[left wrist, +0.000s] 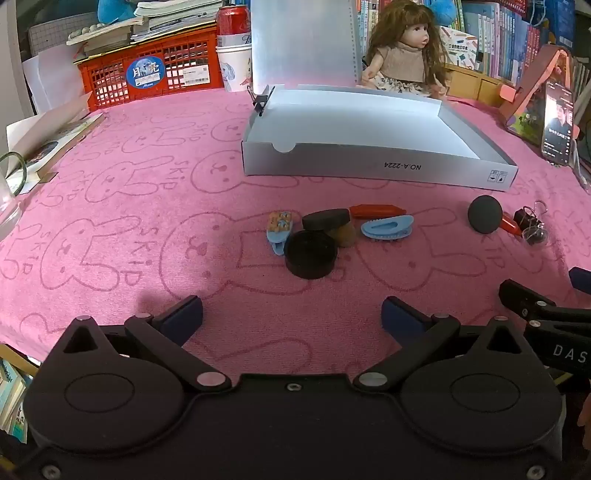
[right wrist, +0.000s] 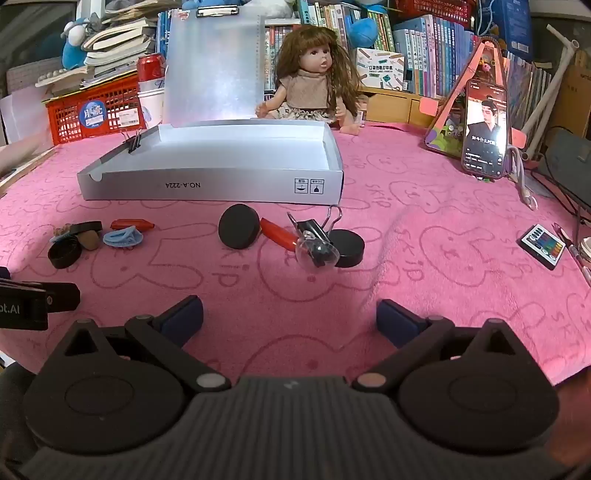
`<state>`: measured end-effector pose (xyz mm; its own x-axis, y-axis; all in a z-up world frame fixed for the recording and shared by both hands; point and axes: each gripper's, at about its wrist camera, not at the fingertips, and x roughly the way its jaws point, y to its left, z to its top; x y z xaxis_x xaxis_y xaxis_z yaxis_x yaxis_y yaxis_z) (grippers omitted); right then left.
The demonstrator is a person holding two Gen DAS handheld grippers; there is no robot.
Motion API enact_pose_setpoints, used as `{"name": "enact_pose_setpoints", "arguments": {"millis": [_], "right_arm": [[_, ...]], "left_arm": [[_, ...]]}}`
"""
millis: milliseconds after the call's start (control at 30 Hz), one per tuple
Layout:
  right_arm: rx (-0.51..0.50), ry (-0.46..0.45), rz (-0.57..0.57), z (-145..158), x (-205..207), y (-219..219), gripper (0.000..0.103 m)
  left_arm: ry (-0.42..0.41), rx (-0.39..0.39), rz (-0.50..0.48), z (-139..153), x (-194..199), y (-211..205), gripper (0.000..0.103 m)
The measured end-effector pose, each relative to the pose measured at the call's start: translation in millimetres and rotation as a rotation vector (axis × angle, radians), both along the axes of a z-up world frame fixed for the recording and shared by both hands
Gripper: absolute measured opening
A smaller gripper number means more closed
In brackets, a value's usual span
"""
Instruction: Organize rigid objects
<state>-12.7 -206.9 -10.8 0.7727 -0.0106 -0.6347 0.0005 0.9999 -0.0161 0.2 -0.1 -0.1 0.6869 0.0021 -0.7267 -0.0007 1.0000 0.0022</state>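
Note:
A shallow grey box (left wrist: 376, 168) (right wrist: 207, 188) lies open on the pink cloth, a binder clip (right wrist: 135, 142) on its left wall. In front of it small items are scattered. In the left wrist view: a black round lid (left wrist: 311, 254), another black disc (left wrist: 327, 218), blue hair clips (left wrist: 388, 228) (left wrist: 277, 236), a red piece (left wrist: 376, 210). In the right wrist view: an upright black disc (right wrist: 239, 226), a flat black disc (right wrist: 347, 247), a red piece (right wrist: 277, 232), a black binder clip (right wrist: 314, 225), a clear ball (right wrist: 317, 254). My left gripper (left wrist: 291, 317) and right gripper (right wrist: 290, 317) both stand open above bare cloth, holding nothing.
A doll (right wrist: 314, 85) sits behind the box. A red crate (left wrist: 147, 70) with books, a can (left wrist: 232, 18) and a paper cup stand at the back left. A phone on a stand (right wrist: 484, 129), a remote (right wrist: 543, 245) and cables lie at the right.

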Motion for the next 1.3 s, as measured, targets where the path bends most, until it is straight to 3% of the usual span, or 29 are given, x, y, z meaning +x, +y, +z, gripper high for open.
{"name": "enact_pose_setpoints", "arguments": {"millis": [1300], "right_arm": [[-0.002, 0.007, -0.002, 0.6, 1.2, 1.4, 0.103]], "left_arm": [[-0.004, 0.003, -0.003, 0.1, 0.2, 0.0, 0.103]]}}
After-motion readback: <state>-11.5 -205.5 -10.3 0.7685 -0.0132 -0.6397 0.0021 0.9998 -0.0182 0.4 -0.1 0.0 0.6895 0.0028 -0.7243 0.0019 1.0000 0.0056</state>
